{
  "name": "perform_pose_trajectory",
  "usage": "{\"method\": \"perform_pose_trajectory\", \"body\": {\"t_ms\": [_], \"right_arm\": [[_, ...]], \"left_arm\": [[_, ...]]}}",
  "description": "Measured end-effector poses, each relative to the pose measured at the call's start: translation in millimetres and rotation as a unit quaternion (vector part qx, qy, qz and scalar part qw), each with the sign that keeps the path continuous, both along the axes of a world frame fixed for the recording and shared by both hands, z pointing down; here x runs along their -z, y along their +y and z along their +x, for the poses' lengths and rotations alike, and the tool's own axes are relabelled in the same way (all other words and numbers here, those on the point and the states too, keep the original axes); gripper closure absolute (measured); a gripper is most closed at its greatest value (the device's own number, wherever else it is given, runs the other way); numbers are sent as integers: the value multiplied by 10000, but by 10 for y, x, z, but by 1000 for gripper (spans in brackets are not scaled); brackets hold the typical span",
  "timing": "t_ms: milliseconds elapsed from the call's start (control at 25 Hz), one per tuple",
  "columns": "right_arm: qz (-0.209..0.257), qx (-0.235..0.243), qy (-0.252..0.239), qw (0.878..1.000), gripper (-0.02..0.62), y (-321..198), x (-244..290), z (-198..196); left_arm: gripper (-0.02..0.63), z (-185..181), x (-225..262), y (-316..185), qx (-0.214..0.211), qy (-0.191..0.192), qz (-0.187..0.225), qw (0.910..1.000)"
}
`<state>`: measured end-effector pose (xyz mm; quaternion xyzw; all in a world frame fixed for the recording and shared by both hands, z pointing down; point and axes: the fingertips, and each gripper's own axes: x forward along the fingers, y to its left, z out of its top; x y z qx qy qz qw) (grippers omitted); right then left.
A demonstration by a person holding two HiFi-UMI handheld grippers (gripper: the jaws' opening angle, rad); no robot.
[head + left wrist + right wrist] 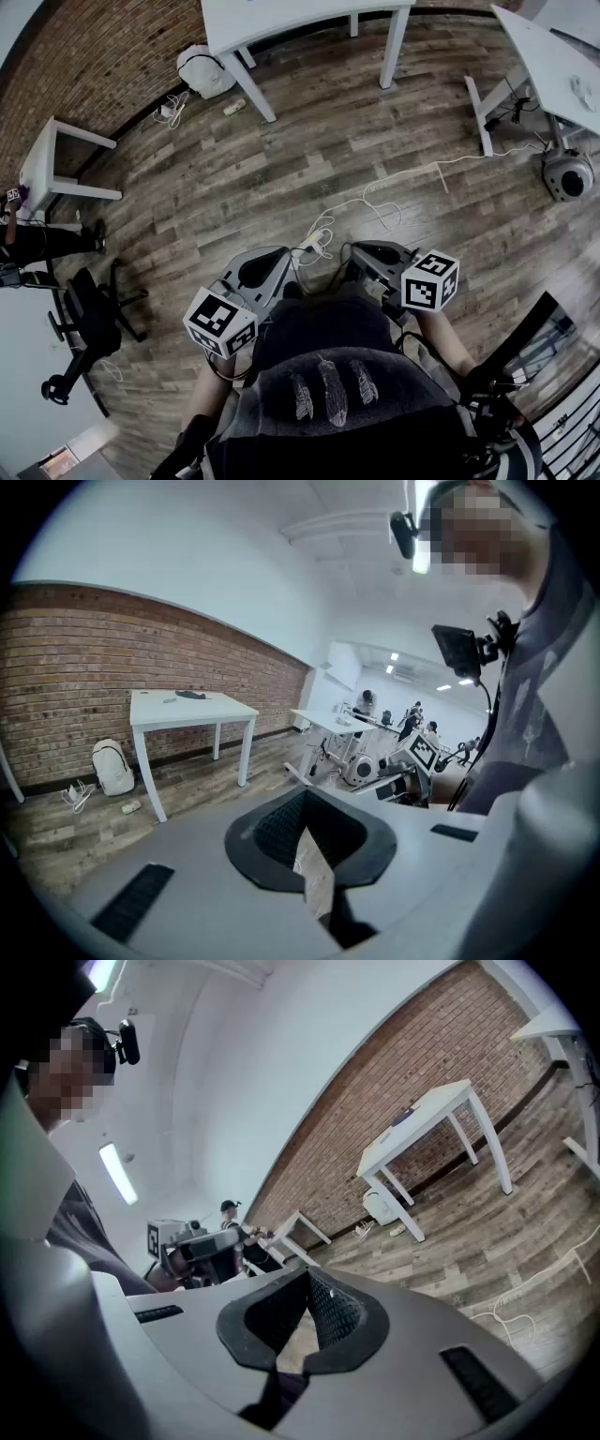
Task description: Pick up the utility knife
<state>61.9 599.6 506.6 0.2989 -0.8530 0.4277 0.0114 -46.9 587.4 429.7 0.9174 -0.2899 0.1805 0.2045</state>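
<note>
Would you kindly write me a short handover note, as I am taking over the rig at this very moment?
Grippers: the left gripper and the right gripper are both shut and empty, held close to the body.
Things: no utility knife can be made out. Small dark items lie on the white table by the brick wall, too small to identify.
Done: nothing picked up.
Left: find the knife, probably at that table, open a gripper, grasp and lift.
</note>
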Motion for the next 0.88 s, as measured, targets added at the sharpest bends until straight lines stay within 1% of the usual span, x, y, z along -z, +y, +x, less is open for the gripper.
{"method": "perform_pose_trajectory", "body": {"t_ms": [160, 280, 480, 600, 720, 800, 880], "right_arm": [[177, -86, 9, 9998, 595, -213, 112, 488], [299, -66, -51, 9995, 595, -295, 201, 638], [395, 44, -46, 9992, 595, -381, 246, 653], [477, 79, 162, 9987, 595, -476, 224, 644], [652, 216, 340, 9971, 595, -589, 287, 662], [762, 335, 308, 9961, 595, -646, 356, 643], [851, 470, 229, 9950, 595, -691, 408, 573]], "left_arm": [[611, 297, 59, -115, 187, 21, -8, 9998], [611, 467, 155, -230, 218, -16, 167, 9996], [611, 570, 203, -384, 238, -48, 272, 9993], [611, 562, 214, -471, 201, -89, 296, 9993], [611, 574, 215, -587, 141, -80, 303, 9994], [611, 583, 218, -686, 79, -85, 386, 9992], [611, 566, 249, -792, 44, -71, 558, 9984]]}}
